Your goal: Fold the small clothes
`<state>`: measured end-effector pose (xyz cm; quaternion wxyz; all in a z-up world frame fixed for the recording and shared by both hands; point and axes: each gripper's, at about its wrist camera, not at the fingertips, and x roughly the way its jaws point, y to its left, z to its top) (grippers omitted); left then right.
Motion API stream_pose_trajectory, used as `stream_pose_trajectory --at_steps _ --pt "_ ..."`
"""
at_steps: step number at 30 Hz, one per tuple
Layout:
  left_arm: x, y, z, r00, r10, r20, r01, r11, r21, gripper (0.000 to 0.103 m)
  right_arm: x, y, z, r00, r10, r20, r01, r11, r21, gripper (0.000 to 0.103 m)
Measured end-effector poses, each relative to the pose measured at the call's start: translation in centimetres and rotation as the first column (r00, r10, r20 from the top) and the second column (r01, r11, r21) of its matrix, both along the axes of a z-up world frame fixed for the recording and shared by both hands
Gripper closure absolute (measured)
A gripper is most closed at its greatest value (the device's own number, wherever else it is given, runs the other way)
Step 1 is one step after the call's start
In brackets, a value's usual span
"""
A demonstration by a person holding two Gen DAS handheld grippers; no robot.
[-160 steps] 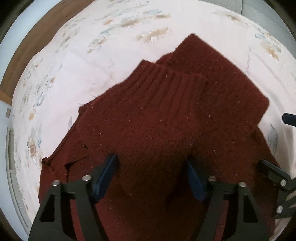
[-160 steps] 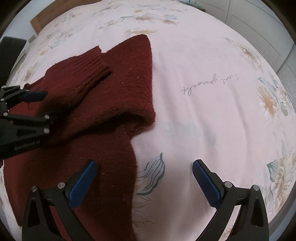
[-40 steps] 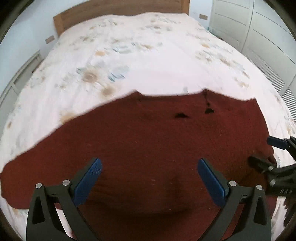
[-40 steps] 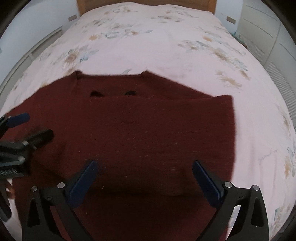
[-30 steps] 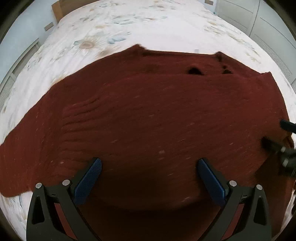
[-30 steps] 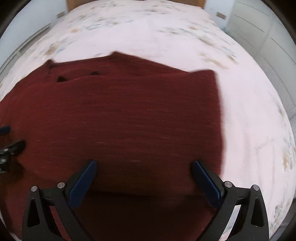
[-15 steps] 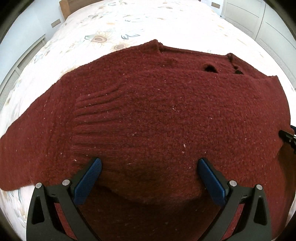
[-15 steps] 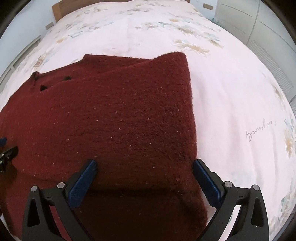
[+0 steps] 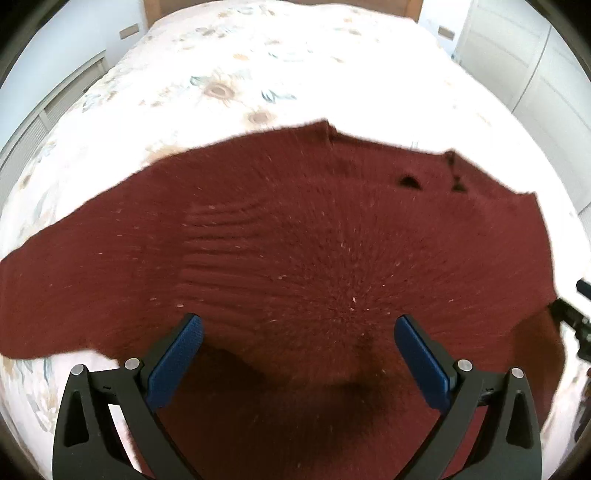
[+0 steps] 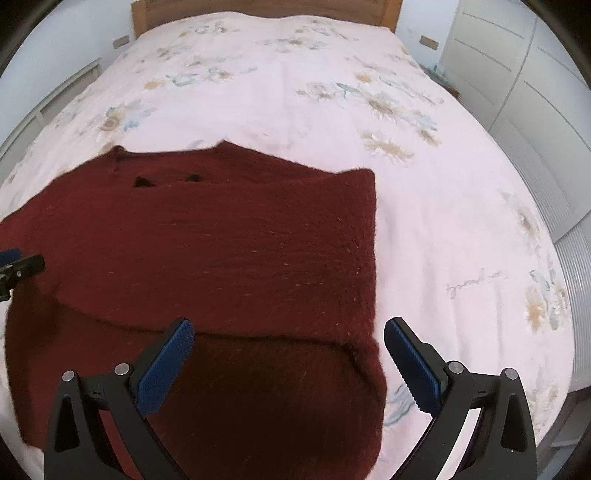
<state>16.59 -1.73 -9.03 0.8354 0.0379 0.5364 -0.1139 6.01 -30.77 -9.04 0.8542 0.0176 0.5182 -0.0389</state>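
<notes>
Dark red fuzzy knit sweater (image 10: 229, 251) lies folded on a bed with a pale pink floral sheet (image 10: 332, 110); wooden headboard (image 10: 258, 9) at the far end, white slatted wardrobe doors (image 10: 535, 92) to the right. Left claw (image 9: 295, 354) spread wide, empty, over the sweater's near fold. Right claw (image 10: 288, 354) also wide, empty, over the sweater's right edge.

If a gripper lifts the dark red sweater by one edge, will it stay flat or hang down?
The sweater would probably droop: it is soft knit, already doubled over itself on the bed. Its fuzzy surface likely grips the pads well, so slipping seems unlikely.
</notes>
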Motion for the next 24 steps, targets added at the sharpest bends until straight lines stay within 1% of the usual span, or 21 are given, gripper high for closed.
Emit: stream_pose_trajectory --at_steps 2,3,7,8,12,15,17,19,22,24 --pt "-0.4 0.7 1.2 1.0 -0.012 0.003 0.012 0.999 -0.032 0.001 -0.5 0.3 0.7 1.0 0.008 0.005 -0.008 1.0 0.011 0.0" --pt "-0.5 1.1 1.7 1.0 -0.017 0.006 0.017 0.999 -0.035 0.001 -0.8 0.6 1.1 1.0 0.014 0.008 -0.014 1.0 0.016 0.0" --pt "-1.5 3.2 3.5 0.999 0.002 0.041 -0.002 1.0 -0.009 0.001 -2.4 1.8 2.1 1.0 0.026 0.018 -0.026 0.999 0.021 0.0" --pt "-2.7 3.8 3.4 0.999 0.018 0.046 -0.017 1.0 -0.01 0.001 -2.6 2.0 2.3 0.999 0.026 0.021 -0.027 0.999 0.026 0.0" --pt "-3.7 8.1 3.7 0.993 0.109 0.037 -0.108 0.994 -0.034 0.001 -3.2 3.0 2.4 1.0 0.015 0.027 -0.016 0.999 0.03 0.0" --pt "-4.2 11.6 3.7 0.981 0.187 0.046 -0.186 0.982 -0.018 0.001 -3.7 3.6 2.7 1.0 0.001 0.029 -0.002 0.999 0.035 0.0" --pt "-4.1 14.4 3.6 0.966 0.254 0.047 -0.254 0.967 -0.006 0.001 -3.9 3.9 2.7 1.0 -0.008 0.027 0.007 0.999 0.039 0.0" --pt "-4.0 17.3 3.4 0.945 0.326 0.036 -0.326 0.945 -0.015 0.001 -4.0 4.0 2.6 1.0 -0.018 0.023 0.017 0.999 0.038 0.0" --pt "-4.2 21.7 3.2 0.9 0.437 0.011 -0.436 0.899 -0.054 0.001 -4.3 4.0 2.6 0.999 -0.029 0.018 0.029 0.999 0.038 0.0" --pt "-4.1 24.5 3.1 0.86 0.51 -0.007 -0.509 0.856 -0.087 0.001 -4.3 4.0 2.5 0.999 -0.034 0.014 0.033 0.999 0.036 0.0"
